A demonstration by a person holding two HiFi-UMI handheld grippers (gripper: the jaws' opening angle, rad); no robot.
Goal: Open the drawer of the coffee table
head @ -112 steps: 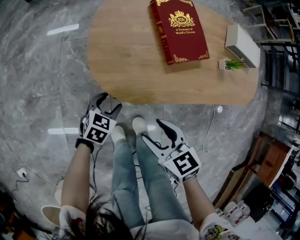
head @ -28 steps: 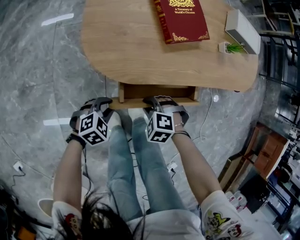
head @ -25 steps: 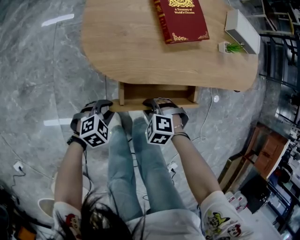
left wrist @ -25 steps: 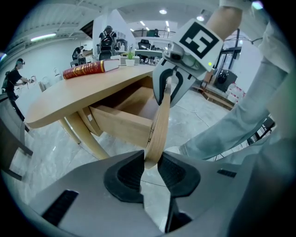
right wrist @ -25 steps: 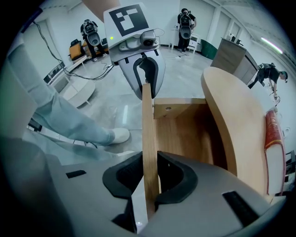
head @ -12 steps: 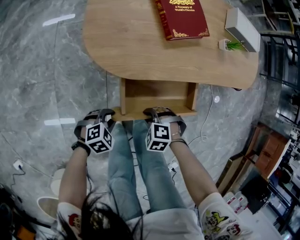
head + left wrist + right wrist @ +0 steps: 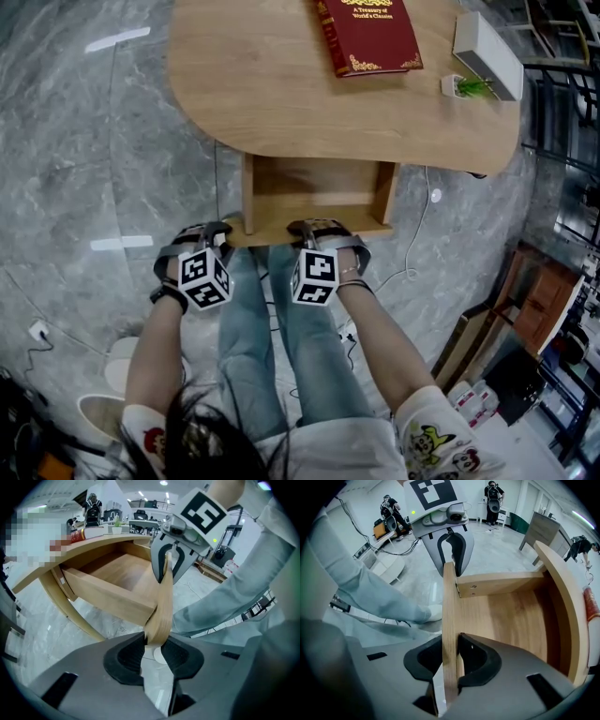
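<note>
Grey marble floor fills the head view around the oval wooden counter, which carries a red book, a white box and a small plant. A second ago the drawer showed only as a narrow strip below the counter's edge. Now you have drawn it towards your knees, and its bare wooden bottom shows between the two side walls. Your left tongs and right tongs sit on the front board, left near its end and right near the middle, as they did before.

From the left gripper view, the end of the front board stands between the pads of your left tongs. Those jaws are starting to ease open, though the pads still look to be touching the wood. The right tongs grip the same board further along, and the open drawer box runs back under the counter.

From the right gripper view, your right tongs are clamped on the board's top edge, one pad on each face. The left tongs are at the far end. Beside the board the drawer's inside lies exposed and holds nothing.

I judge the drawer to be open enough for the task to count as nearly done. Whether it can slide further, I cannot tell, as the rear is hidden under the counter.
</note>
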